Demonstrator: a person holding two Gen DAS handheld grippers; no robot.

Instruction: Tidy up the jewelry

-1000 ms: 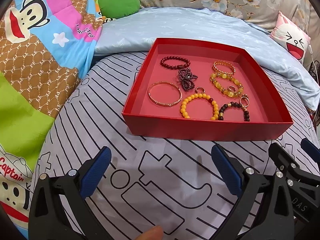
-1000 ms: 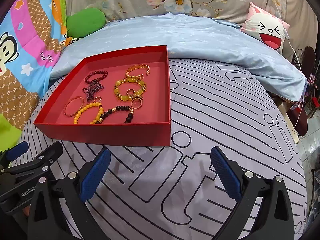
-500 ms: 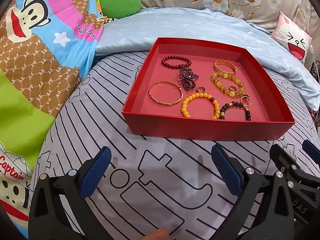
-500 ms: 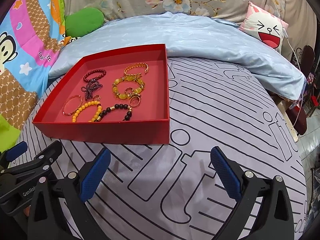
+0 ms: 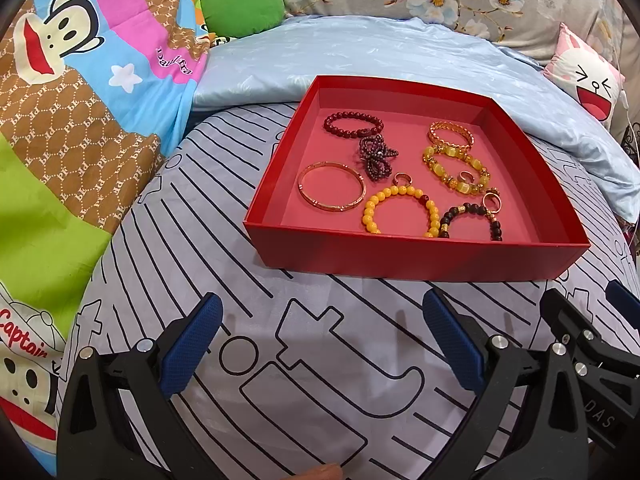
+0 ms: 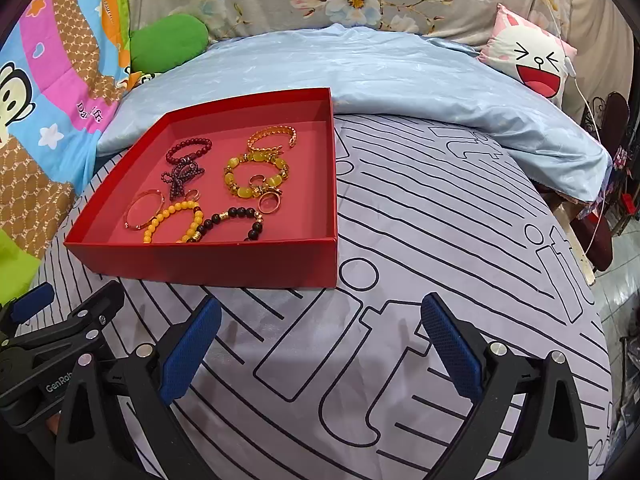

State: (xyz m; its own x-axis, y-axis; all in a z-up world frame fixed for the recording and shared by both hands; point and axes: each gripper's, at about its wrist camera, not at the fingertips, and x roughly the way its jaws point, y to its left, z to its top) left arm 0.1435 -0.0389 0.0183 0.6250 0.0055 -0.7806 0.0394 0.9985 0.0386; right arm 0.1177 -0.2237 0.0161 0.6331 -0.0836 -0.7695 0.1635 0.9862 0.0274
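Jewelry (image 5: 396,176) in red tray (image 5: 416,258) w/ blue quilt (image 5: 400,52) just behind.

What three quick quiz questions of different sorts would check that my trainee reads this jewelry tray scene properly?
1. True or false: the left gripper is shut on a bracelet.
2. Multiple choice: the plain rose-gold bangle lies (a) on the bedsheet, (b) inside the red tray, (c) on the blue quilt.
3. Fill in: seen from the left wrist, the yellow bead bracelet lies just ____ of the dark bead bracelet.

Key: 1 false, both it and the right gripper are open and hold nothing. 2 b. 3 left, and their ends meet or nearly so.
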